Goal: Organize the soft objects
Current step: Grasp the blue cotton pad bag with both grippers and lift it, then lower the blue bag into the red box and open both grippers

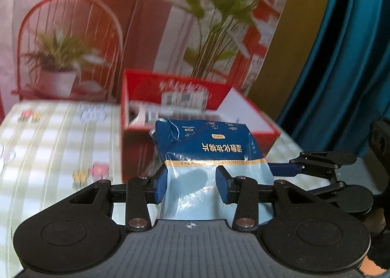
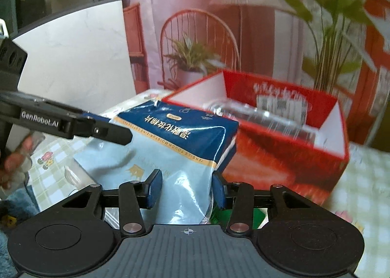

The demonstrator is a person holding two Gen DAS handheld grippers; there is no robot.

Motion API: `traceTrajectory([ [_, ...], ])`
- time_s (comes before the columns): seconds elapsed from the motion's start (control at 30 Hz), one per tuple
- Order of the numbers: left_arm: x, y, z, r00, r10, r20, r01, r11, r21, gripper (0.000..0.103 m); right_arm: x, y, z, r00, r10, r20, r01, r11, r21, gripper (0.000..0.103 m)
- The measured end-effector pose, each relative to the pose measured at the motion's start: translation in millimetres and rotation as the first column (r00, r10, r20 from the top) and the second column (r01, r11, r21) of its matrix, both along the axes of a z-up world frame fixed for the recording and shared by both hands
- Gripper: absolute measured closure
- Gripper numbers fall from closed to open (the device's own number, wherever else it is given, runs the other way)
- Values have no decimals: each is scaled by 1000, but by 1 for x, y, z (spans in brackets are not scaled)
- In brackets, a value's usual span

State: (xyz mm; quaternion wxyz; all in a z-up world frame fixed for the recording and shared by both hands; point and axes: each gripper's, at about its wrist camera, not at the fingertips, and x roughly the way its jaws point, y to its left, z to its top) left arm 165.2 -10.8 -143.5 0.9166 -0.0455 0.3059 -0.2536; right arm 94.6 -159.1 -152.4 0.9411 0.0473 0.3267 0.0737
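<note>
The left gripper [image 1: 192, 185] pinches the pale lower end of a cotton pad pack [image 1: 207, 153] between its two blue pads [image 1: 162, 186]; the plastic film bulges out between them. The right gripper [image 2: 186, 188] clamps the same pack [image 2: 175, 146] at its pale lower corner, with film gathered between the pads [image 2: 154, 187].

In the right wrist view, the left gripper [image 2: 117, 135] enters from the left, its fingers closed flat on the pack's pale edge. Its black arm carries white lettering "GenRobot.AI". In the left wrist view, the right gripper [image 1: 280, 169] reaches in from the right and meets the pack's right edge.

The pack is held off the table between both grippers, tilted, with its dark blue end pointing away from the cameras. Its print appears inverted: large white Chinese characters, a small yellow oval label, and a tan band reading "TENSILE TOUCH MOISTURIZING COTTON PAD". A crown mark sits on the pale section.

Just behind the pack stands an open red box [image 1: 258, 117] with white inner walls. Its far inner wall bears white script and a white label with QR-type codes, too blurred to read. Clear-wrapped items [image 2: 256, 117] lie inside.

The box rests on a checked tablecloth [image 1: 61, 136] printed with small flowers. A printed backdrop [image 2: 219, 22] showing a chair, lamp and plants hangs behind.
</note>
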Motion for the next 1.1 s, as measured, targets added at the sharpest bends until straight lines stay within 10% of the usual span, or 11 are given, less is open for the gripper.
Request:
traceTrajectory([
  [0.57,75,-41,45,971,-47,235,66,995,-73,59,75,-34,30,991,-29,134,71,944,-321,69],
  [1.1,136,-45,-5,996,-22,89,25,999,-31,59,141,-60,-11,990,-115,80,138,909,-392,79],
])
